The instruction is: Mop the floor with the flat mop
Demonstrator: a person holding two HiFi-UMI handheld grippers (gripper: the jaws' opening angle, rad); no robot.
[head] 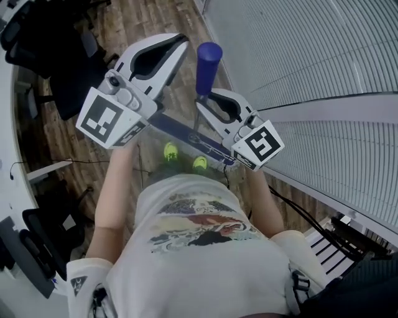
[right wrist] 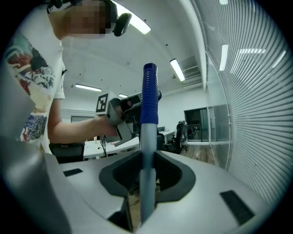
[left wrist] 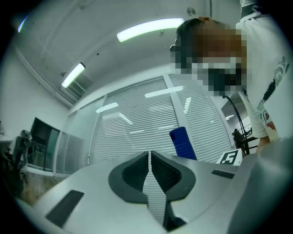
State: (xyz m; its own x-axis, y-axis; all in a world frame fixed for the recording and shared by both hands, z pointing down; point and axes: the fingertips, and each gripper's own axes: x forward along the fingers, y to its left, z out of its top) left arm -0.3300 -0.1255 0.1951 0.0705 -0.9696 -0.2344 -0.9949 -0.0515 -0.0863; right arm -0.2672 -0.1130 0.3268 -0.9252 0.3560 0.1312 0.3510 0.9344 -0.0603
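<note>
At upper centre, mop handle (head: 208,62): blue grip upright, grey pole below it.
Right gripper (head: 208,104): jaws pinching the pole just under the grip.
Left gripper (head: 177,45): upper left, jaws pressed together, empty, beside the handle.
Wooden floor (head: 143,18): beneath.

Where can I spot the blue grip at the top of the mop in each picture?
Head view: blue grip top centre, sticking up above the right tongs.
Left gripper view: blue grip just right of centre, beyond the shut, empty left tongs.
Right gripper view: blue grip dead centre, atop the pole clamped in the tongs.
Shared landmark: the slatted blinds, in all three.
</note>
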